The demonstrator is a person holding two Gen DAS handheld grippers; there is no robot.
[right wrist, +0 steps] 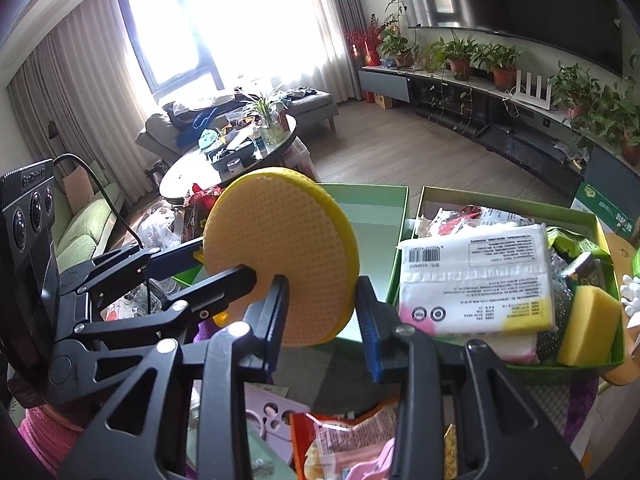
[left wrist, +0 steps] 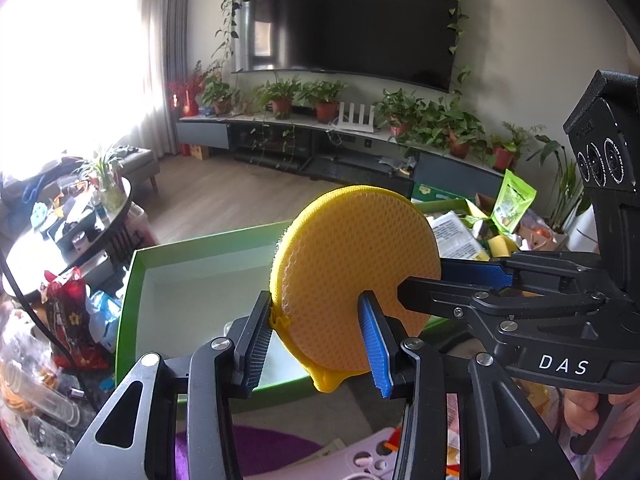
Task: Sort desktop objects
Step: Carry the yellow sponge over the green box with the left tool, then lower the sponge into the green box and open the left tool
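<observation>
A round yellow mesh sponge (left wrist: pixel 352 280) is held on edge above an empty green box (left wrist: pixel 132 280). Both grippers clamp it across its thickness. My left gripper (left wrist: pixel 315 300) grips its lower rim, one pad behind the disc and one on its face. From the right, my right gripper (left wrist: pixel 424 276) grips its side. In the right wrist view the sponge (right wrist: pixel 288 256) sits between my right gripper's (right wrist: pixel 322 284) pads, and the left gripper (right wrist: pixel 224 260) bites it from the left. The empty box (right wrist: pixel 372 208) lies behind.
A second green box (right wrist: pixel 600 360) on the right holds a tissue pack (right wrist: pixel 476 280), a yellow block sponge (right wrist: pixel 588 324) and packets. An orange snack packet (right wrist: pixel 352 440) and a lilac item (left wrist: pixel 360 460) lie below. A red bag (left wrist: pixel 68 320) and a cluttered round table (left wrist: pixel 60 232) are at left.
</observation>
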